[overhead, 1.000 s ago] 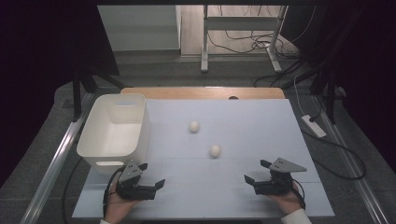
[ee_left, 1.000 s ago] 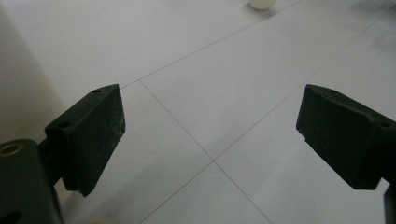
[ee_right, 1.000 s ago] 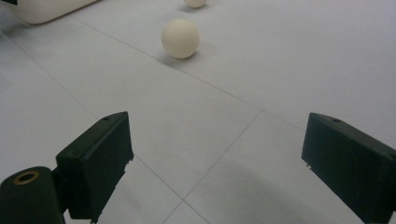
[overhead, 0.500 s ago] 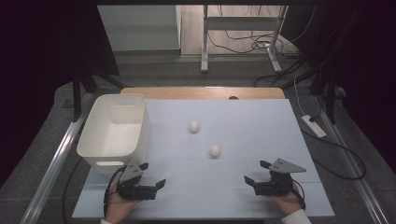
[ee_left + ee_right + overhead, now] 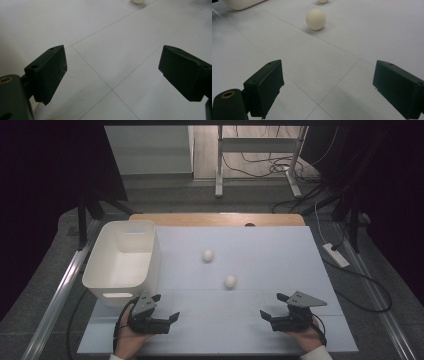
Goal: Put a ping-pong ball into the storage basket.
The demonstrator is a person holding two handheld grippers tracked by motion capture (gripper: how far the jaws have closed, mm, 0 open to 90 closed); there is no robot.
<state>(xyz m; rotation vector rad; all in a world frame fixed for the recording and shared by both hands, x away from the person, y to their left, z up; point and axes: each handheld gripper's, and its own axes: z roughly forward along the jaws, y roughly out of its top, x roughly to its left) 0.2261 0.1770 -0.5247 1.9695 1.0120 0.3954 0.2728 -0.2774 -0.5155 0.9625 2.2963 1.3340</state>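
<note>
Two cream balls lie on the pale blue table top point(image 5: 280, 255): one point(image 5: 208, 255) farther back, one point(image 5: 230, 281) nearer the middle. A white bin point(image 5: 122, 257) stands at the left edge, and I see nothing in it. My left gripper point(image 5: 166, 307) rests open near the front left, just in front of the bin. My right gripper point(image 5: 271, 305) rests open near the front right. In the right gripper view the open gripper point(image 5: 327, 82) faces the nearer ball point(image 5: 315, 19), with the farther ball point(image 5: 322, 1) behind. The left gripper point(image 5: 112, 67) holds nothing; a ball point(image 5: 138, 1) peeks in at the top.
A wooden strip point(image 5: 215, 219) runs along the table's far edge. A white power strip point(image 5: 336, 255) and cables lie on the floor at the right. A metal rail point(image 5: 55, 300) runs along the left side. The bin's corner point(image 5: 239, 3) reaches into the right gripper view.
</note>
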